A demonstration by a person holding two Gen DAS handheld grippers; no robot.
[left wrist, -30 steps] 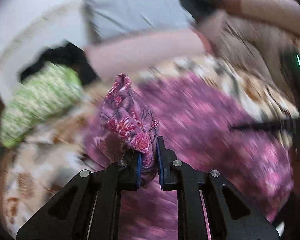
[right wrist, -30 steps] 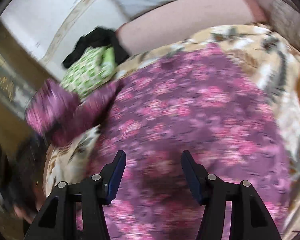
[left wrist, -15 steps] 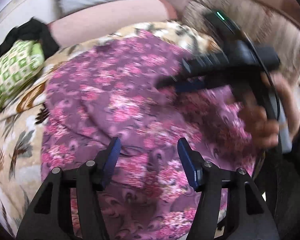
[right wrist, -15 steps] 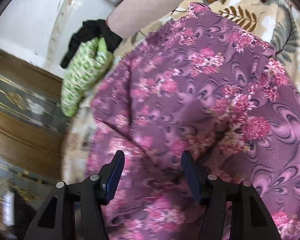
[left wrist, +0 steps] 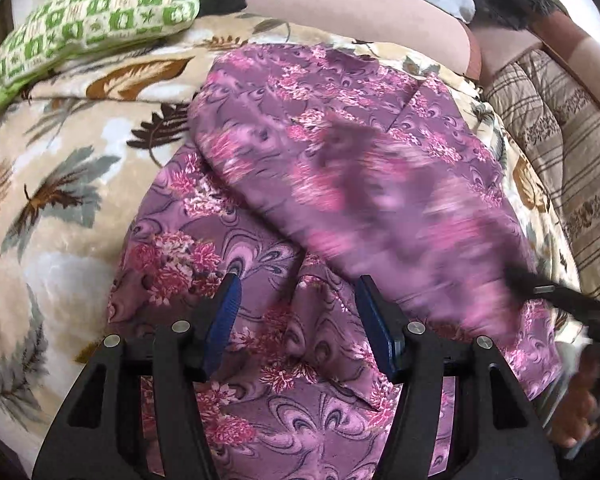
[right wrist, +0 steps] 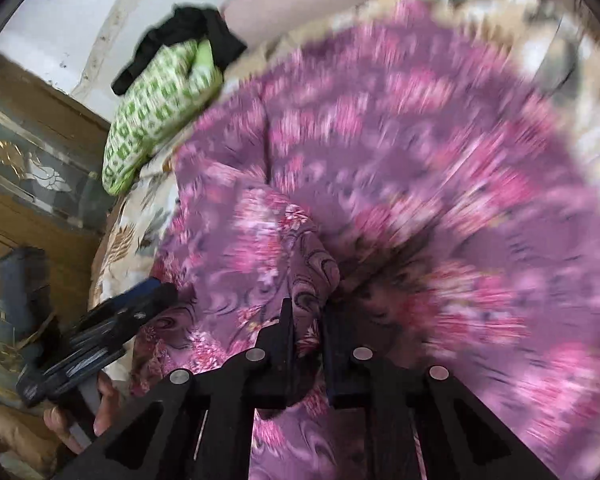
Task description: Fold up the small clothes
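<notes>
My right gripper (right wrist: 306,320) pinches a raised fold of the purple cloth (left wrist: 260,248) lying on the leaf-print blanket (left wrist: 60,184), while my left gripper (left wrist: 296,300) hovers wide apart, holding nothing, over its near edge, pillow (left wrist: 92,20) well clear.

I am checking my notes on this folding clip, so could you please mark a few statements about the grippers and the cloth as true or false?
1. The right gripper is shut on the purple floral garment. True.
2. The left gripper grips the garment. False: it is open, holding nothing.
3. A green patterned pillow lies beyond the garment. True.
4. The garment lies on a bare wooden table. False: it lies on a leaf-print blanket.
</notes>
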